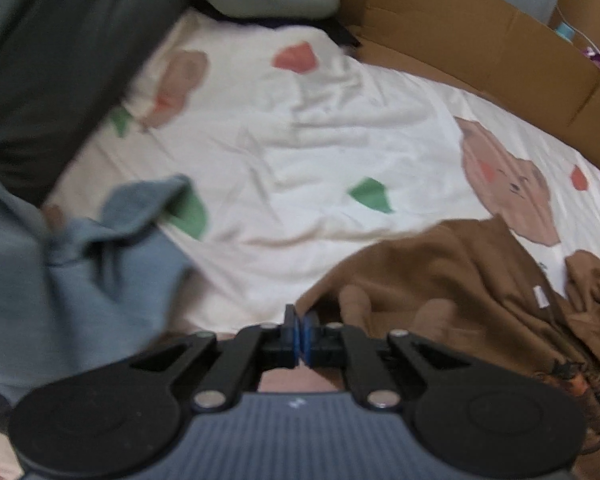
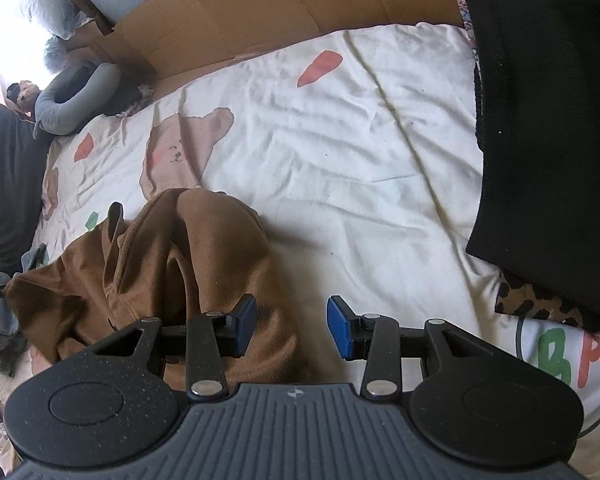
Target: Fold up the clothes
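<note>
Pickup step: your left claw (image 1: 301,334) is pressed together, apparently empty; right claw (image 2: 292,326) spread over the brown garment (image 2: 172,264). Next, pinch an edge and spread it on the bed (image 2: 340,152).

The brown garment (image 2: 172,264) is lying crumpled in soft folds on the bedsheet, its edge running under the right gripper's left finger, not between the two. In the left wrist view the same brown garment (image 1: 460,300) is bunching just right of the shut fingers, with a white label showing.
</note>
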Action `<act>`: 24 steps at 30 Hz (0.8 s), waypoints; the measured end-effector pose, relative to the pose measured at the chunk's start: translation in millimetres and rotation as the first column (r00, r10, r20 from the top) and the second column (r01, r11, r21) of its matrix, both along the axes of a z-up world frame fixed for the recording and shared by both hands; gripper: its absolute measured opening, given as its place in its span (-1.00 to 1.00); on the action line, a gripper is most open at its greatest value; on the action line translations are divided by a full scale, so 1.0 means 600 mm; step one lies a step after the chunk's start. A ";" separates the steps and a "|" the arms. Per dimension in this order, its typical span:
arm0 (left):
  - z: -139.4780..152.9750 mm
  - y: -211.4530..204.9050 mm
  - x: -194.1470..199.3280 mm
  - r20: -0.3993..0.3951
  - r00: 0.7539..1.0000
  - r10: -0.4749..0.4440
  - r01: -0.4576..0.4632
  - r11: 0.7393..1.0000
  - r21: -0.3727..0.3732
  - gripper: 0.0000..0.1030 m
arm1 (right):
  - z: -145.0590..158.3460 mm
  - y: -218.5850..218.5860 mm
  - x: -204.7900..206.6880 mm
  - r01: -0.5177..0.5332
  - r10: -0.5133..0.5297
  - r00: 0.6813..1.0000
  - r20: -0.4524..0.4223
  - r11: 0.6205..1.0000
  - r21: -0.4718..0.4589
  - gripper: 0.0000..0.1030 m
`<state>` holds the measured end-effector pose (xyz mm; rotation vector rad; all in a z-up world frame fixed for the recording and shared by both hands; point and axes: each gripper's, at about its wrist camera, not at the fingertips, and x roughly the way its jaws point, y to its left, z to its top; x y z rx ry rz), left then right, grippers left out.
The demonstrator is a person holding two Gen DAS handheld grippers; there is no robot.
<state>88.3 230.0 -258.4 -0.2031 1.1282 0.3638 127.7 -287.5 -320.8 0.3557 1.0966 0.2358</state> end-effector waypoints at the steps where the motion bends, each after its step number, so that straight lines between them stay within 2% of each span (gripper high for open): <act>1: 0.007 0.007 -0.002 -0.001 1.000 0.001 -0.001 1.000 0.009 -0.96 | 0.000 0.002 0.002 0.000 0.000 1.000 0.002 1.000 0.001 -0.11; 7: 0.033 0.035 -0.010 -0.018 1.000 -0.013 0.014 0.997 0.076 -0.96 | 0.006 0.016 0.019 -0.024 0.024 1.000 0.019 1.000 0.006 -0.11; 12: 0.031 0.059 -0.026 -0.052 0.999 0.006 0.000 0.994 0.111 -0.96 | 0.006 0.026 0.034 -0.046 0.046 0.999 0.029 0.999 0.002 -0.11; 19: -0.003 0.086 -0.095 -0.160 0.982 0.097 -0.072 0.985 0.157 -0.96 | -0.007 0.046 0.067 -0.107 0.108 0.994 0.033 0.994 -0.037 -0.11; 24: -0.018 0.101 -0.147 -0.200 0.967 0.158 -0.125 0.978 0.165 -0.96 | -0.026 0.068 0.098 -0.152 0.154 0.988 0.027 0.987 -0.053 -0.11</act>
